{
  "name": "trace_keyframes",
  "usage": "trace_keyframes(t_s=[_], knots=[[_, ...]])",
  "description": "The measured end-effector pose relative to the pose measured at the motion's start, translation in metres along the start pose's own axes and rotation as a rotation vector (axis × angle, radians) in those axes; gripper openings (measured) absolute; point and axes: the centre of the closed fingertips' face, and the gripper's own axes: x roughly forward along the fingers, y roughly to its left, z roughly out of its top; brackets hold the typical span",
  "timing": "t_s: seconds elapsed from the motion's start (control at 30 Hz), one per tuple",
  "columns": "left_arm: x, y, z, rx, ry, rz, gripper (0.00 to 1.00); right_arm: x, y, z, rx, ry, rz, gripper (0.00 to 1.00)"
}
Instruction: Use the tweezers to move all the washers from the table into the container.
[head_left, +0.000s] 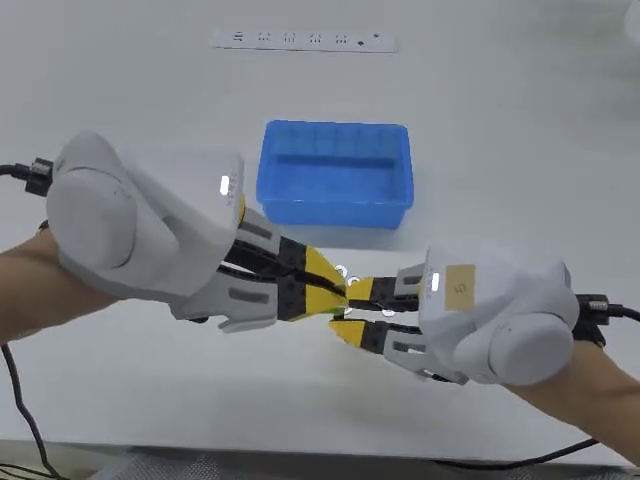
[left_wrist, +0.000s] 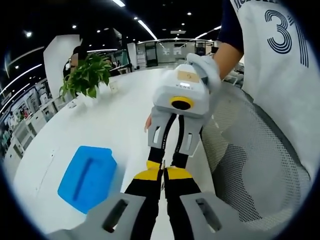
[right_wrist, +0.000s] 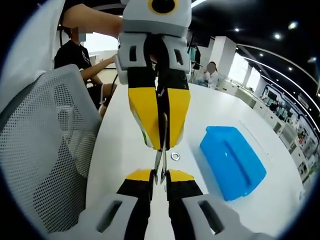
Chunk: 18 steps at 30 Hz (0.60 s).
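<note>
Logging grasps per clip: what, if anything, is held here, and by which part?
The tweezers, clamped at both ends: left tool on one end, right tool on the other.

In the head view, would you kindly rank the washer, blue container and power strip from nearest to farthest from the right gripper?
1. washer, just beyond the tips of the right gripper.
2. blue container, behind them, mid-table.
3. power strip, at the table's far edge.

We see a bright white table (head_left: 500, 100) with soft shadows. Ceiling lights (left_wrist: 146, 28) glow above. Our round views bend at the edges.
</note>
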Motion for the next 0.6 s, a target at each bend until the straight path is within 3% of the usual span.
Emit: trace_keyframes(t_s=[0.33, 0.6], knots=[[0.008, 0.012, -0.001, 0.001, -0.008, -0.004, 0.06, 0.0, -0.014, -0.009, 0.021, 0.022, -0.023, 0.14], [0.012, 0.015, -0.004, -0.027, -0.013, -0.012, 0.06, 0.003, -0.016, -0.015, 0.047, 0.033, -0.015, 0.14]])
